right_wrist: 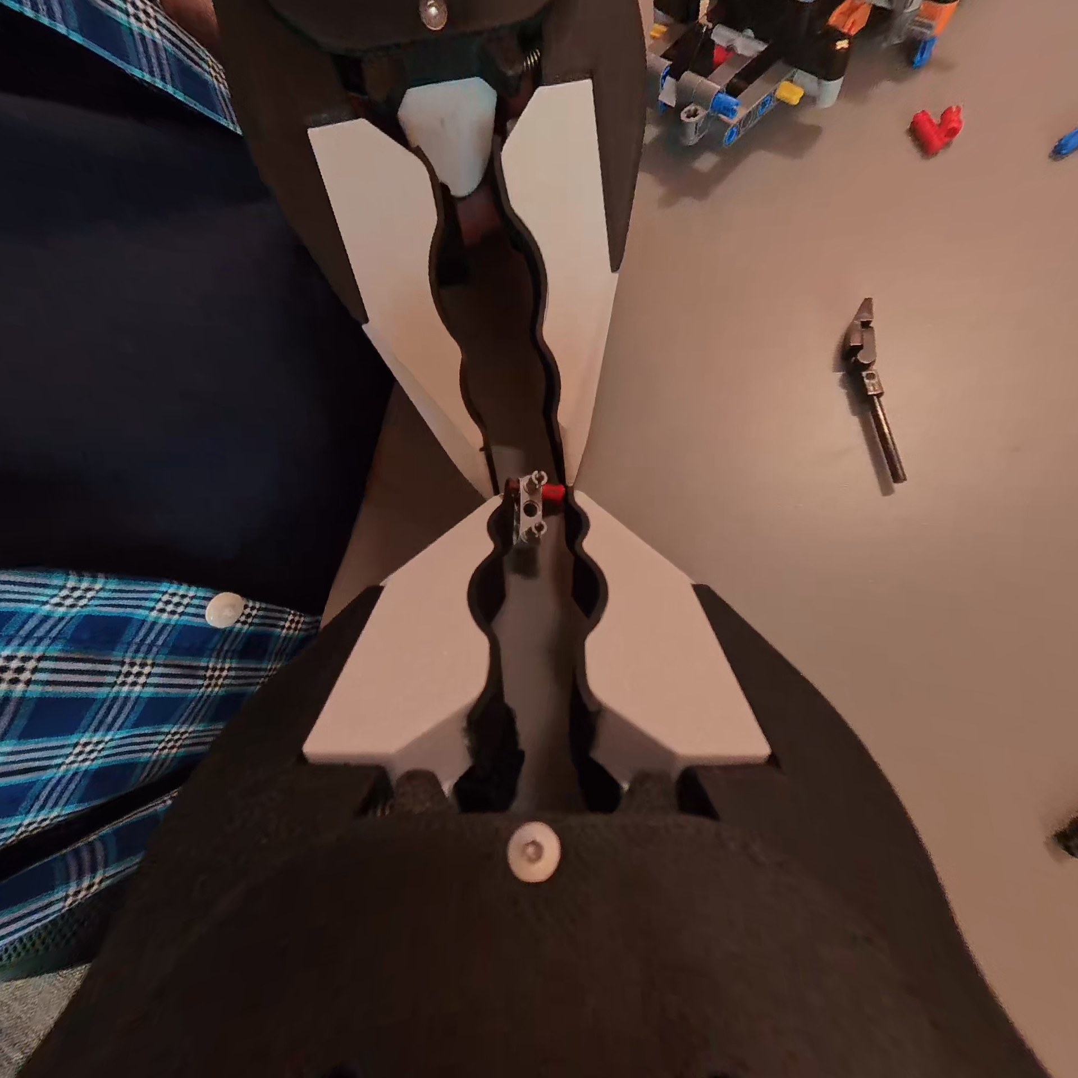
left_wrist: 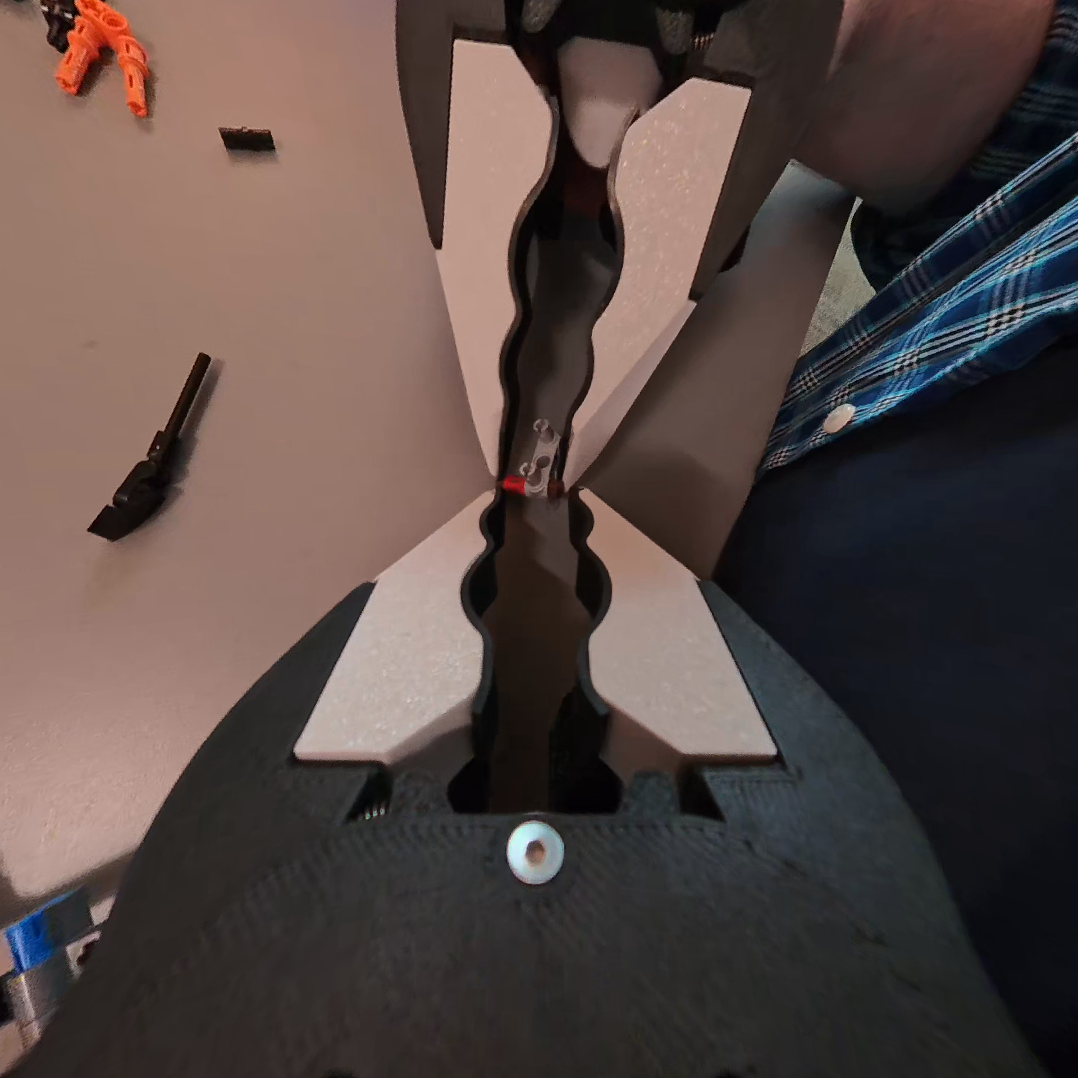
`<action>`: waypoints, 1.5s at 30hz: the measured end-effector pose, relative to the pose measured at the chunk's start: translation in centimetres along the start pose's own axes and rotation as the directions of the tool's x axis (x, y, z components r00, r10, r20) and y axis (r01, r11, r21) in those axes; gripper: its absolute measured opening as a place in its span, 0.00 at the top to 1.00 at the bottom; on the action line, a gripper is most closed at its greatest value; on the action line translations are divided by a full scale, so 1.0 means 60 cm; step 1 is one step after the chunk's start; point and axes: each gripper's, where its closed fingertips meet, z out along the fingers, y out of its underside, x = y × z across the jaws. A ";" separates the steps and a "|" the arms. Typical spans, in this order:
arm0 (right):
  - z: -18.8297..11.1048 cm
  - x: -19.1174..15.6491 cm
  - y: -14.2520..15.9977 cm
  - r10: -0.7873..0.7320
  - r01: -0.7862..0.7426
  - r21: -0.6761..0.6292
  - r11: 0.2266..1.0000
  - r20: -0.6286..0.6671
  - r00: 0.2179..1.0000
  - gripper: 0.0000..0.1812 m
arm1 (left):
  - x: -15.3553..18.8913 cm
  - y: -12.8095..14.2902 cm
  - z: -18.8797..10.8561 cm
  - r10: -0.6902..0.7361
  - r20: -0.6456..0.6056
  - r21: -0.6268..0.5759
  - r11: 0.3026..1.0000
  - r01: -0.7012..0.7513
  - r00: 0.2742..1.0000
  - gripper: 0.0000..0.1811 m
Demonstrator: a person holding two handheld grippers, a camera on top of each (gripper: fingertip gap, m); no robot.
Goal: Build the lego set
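Observation:
My two grippers meet tip to tip above the table edge. A small grey connector (left_wrist: pixel 542 452) (right_wrist: pixel 529 510) with a red pin (left_wrist: pixel 513 484) (right_wrist: pixel 553 493) through it sits right where the tips meet. In the right wrist view my right gripper (right_wrist: pixel 534 501) comes up from the bottom and is shut on the grey connector. In the left wrist view my left gripper (left_wrist: pixel 536 493) comes up from the bottom, with its tips closed on the ends of the red pin. Each gripper shows from above in the other's view.
On the table lie orange parts (left_wrist: pixel 99 52), a small black part (left_wrist: pixel 246 140) and a black axle assembly (left_wrist: pixel 151 455) (right_wrist: pixel 872 385). A part-built model (right_wrist: pixel 752 70), red parts (right_wrist: pixel 936 131) and a blue pin (right_wrist: pixel 1064 143) lie at the far right. A person's plaid shirt (right_wrist: pixel 116 671) is close by. Both grippers' tips are close together, under 4 cm apart.

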 end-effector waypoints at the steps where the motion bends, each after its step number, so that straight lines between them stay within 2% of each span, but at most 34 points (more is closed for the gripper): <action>1: 0.000 0.000 0.000 0.003 -0.003 0.002 1.000 0.002 1.000 0.92 | 0.000 0.000 0.000 -0.005 -0.003 0.001 1.000 0.005 1.000 0.88; 14: 0.000 -0.002 0.001 0.050 -0.050 0.018 0.999 -0.011 0.999 0.93 | -0.001 0.002 -0.001 -0.004 0.012 0.006 1.000 0.004 1.000 0.90; 19: 0.000 -0.003 0.001 0.055 -0.055 0.020 0.998 -0.008 0.998 0.95 | 0.003 -0.004 -0.010 -0.132 -0.119 0.034 0.990 0.136 0.984 0.86; 21: 0.001 -0.004 0.000 0.056 -0.057 0.017 0.998 0.005 0.998 0.96 | -0.001 -0.005 -0.013 -0.154 -0.137 0.034 0.987 0.160 0.979 0.89; 32: 0.000 0.007 -0.002 0.122 -0.122 0.026 0.992 -0.001 0.992 0.91 | -0.006 -0.003 -0.011 -0.131 -0.116 0.025 0.991 0.135 0.985 0.90; 45: 0.005 0.001 -0.002 0.107 -0.107 0.009 0.994 0.007 0.994 0.94 | -0.005 0.000 -0.010 -0.085 -0.087 0.020 0.996 0.087 0.993 0.90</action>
